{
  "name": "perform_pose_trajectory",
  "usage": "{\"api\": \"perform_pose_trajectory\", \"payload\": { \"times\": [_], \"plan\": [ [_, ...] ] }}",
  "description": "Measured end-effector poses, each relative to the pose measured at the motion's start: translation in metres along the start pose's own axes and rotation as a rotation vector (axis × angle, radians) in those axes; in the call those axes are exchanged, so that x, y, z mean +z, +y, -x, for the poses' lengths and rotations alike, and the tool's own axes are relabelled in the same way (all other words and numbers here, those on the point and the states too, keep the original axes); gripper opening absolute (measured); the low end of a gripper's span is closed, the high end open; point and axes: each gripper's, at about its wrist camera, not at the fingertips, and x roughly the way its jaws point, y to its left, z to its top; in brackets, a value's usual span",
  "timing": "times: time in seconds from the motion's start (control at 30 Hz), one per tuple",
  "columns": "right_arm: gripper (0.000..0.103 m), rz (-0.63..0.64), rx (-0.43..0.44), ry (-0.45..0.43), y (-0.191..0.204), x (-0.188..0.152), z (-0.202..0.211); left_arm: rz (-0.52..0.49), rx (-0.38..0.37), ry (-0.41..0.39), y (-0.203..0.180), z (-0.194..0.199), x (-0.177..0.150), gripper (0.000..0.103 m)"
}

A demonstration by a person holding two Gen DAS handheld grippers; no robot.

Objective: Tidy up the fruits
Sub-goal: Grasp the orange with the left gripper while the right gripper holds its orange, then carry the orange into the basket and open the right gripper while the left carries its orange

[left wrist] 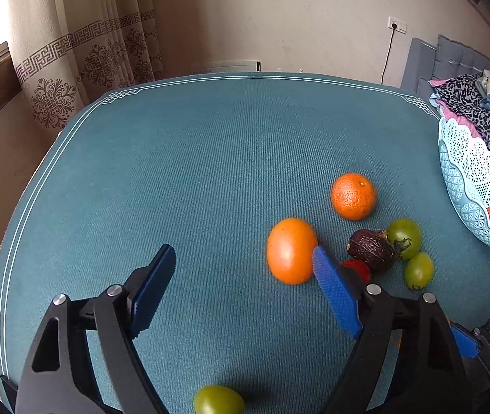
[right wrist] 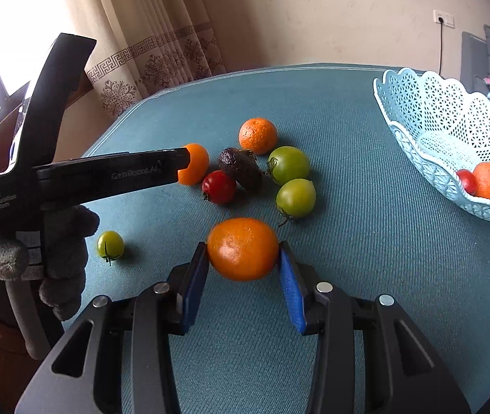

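1. The right gripper (right wrist: 243, 258) pinches a mandarin (right wrist: 243, 249) between its blue pads (right wrist: 289, 293), which press on the fruit's two sides above the teal table mat (right wrist: 365, 276).
2. The left gripper (left wrist: 241, 269) is spread wide with nothing between its fingers; its right pad (left wrist: 334, 293) sits just beside a smooth orange fruit (left wrist: 291, 250), and whether they touch I cannot tell.
3. In the right wrist view, loose fruit lies at 12 o'clock from the held mandarin: a red tomato (right wrist: 219, 187), a dark wrinkled fruit (right wrist: 241, 169), two green tomatoes (right wrist: 288, 165) and (right wrist: 296, 198), and a rough-skinned orange (right wrist: 258, 136).
4. A small green tomato (right wrist: 110, 245) sits apart at 9 o'clock.
5. The pale blue lattice basket (right wrist: 417, 131) stands at 2 o'clock and holds an orange fruit (right wrist: 488, 181) touching a red tomato (right wrist: 465, 181).
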Motion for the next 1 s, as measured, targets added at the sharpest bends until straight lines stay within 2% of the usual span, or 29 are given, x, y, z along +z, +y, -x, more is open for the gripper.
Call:
{"api": "perform_pose_trajectory", "payload": {
  "times": [0.27,0.37,0.53,0.67,1.0],
  "plan": [
    [0.041,-0.024,0.003,-0.015,-0.007,0.000,0.005,-0.025,-0.036,0.016,-0.012,-0.009,0.005,0.067],
    [0.041,-0.033,0.004,-0.021,-0.010,-0.001,0.008,-0.020,-0.046,0.029,-0.014,-0.013,0.004,0.066],
    [0.041,-0.043,0.009,-0.029,-0.014,-0.003,0.014,-0.015,-0.064,0.041,-0.018,-0.017,0.003,0.053],
    [0.041,-0.049,0.011,-0.033,-0.015,-0.005,0.018,-0.016,-0.097,0.036,-0.018,-0.016,0.004,0.035],
    [0.041,-0.082,0.007,-0.066,-0.024,-0.003,0.033,-0.021,-0.078,-0.009,-0.021,0.006,0.002,0.035]
  ]
}}
